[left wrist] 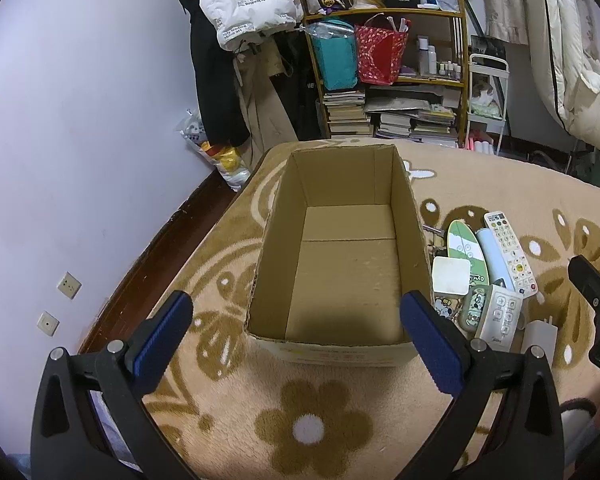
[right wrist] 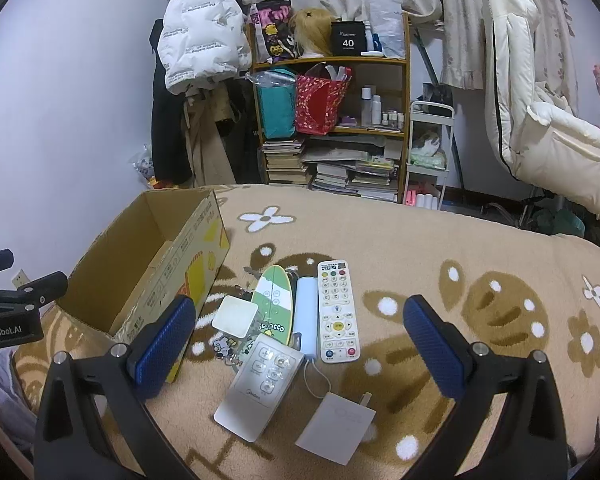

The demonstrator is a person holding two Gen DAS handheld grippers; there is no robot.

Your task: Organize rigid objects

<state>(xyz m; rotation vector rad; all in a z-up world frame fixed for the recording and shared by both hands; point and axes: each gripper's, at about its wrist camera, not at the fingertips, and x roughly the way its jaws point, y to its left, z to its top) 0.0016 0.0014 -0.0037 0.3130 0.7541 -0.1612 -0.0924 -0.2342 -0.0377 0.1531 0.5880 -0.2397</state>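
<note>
An open, empty cardboard box stands on the flowered blanket; it also shows in the right wrist view. To its right lie a white keypad remote, a green-and-white oval board, a pale blue tube, a white square case, a grey-white fan remote and a white charger. The same pile shows in the left wrist view. My left gripper is open and empty over the box's near end. My right gripper is open and empty above the pile.
A shelf with bags, bottles and stacked books stands behind the bed. Coats hang beside it. A white trolley stands to its right. The wall and floor edge lie left of the box.
</note>
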